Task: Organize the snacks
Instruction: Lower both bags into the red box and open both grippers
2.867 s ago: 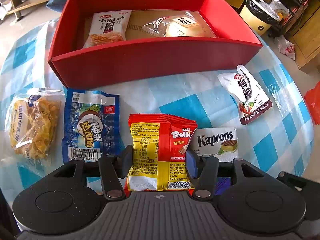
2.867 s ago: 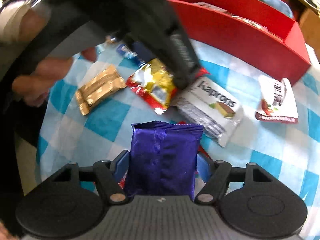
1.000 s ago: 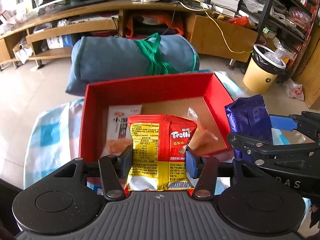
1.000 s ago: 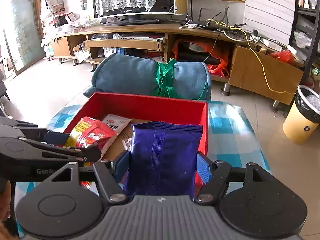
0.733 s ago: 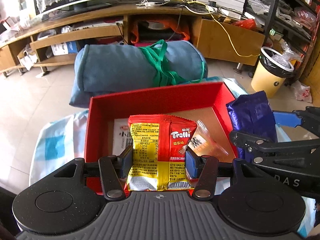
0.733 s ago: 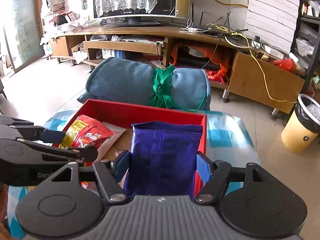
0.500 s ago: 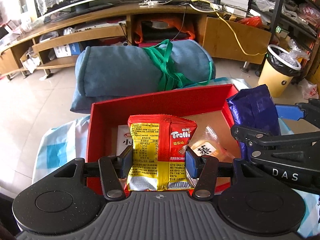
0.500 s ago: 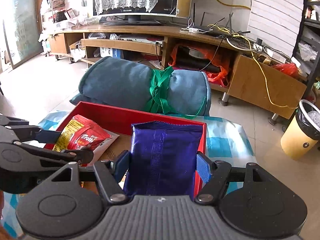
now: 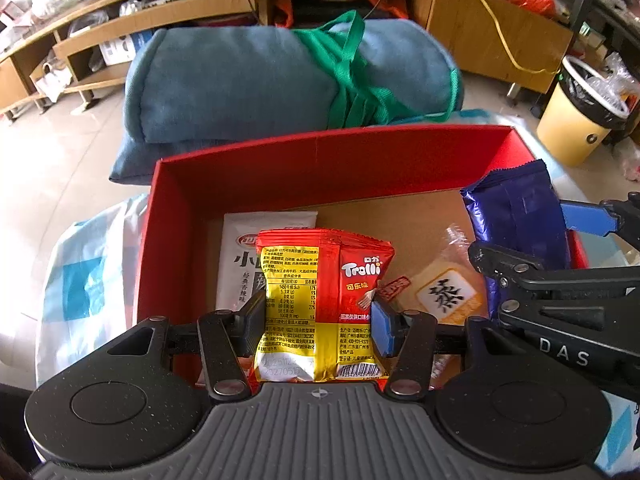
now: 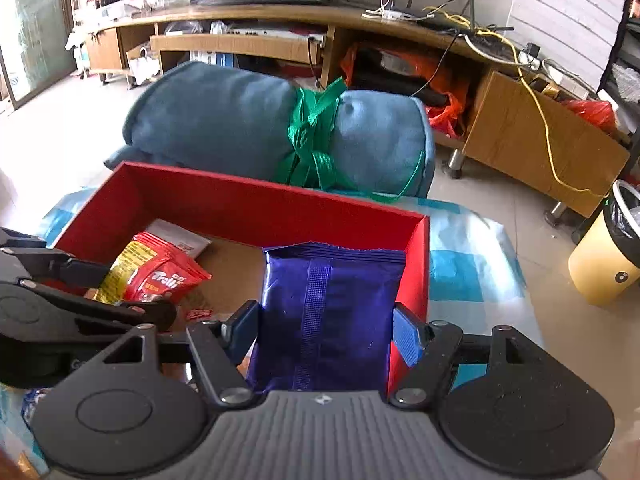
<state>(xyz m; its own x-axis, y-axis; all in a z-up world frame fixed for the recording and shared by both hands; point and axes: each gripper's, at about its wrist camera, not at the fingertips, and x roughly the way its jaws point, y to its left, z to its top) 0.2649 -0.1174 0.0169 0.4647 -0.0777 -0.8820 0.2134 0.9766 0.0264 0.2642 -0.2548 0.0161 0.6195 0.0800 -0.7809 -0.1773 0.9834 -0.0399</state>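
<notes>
A red box (image 9: 320, 152) (image 10: 256, 208) stands open on the blue-checked tablecloth. My left gripper (image 9: 320, 320) is shut on a red-and-yellow Trolli packet (image 9: 320, 304), held upright over the box's near left part. My right gripper (image 10: 324, 330) is shut on a dark blue foil packet (image 10: 328, 312), upright over the box's right end; that packet (image 9: 516, 220) also shows at the right of the left wrist view. Inside the box lie a white noodle-snack packet (image 9: 248, 248) and a clear-wrapped orange pastry (image 9: 448, 288). The Trolli packet (image 10: 156, 276) appears at the left of the right wrist view.
Beyond the box lies a rolled blue cushion (image 9: 256, 76) tied with green strap. A yellow waste bin (image 10: 604, 256) stands on the floor at the right. Wooden TV shelving (image 10: 280, 40) with cables runs along the back. The tablecloth (image 9: 80, 280) shows left of the box.
Both grippers have moved forward and down over the red box, each keeping its packet. The box fills more of both views, and the pastry inside shows more.
</notes>
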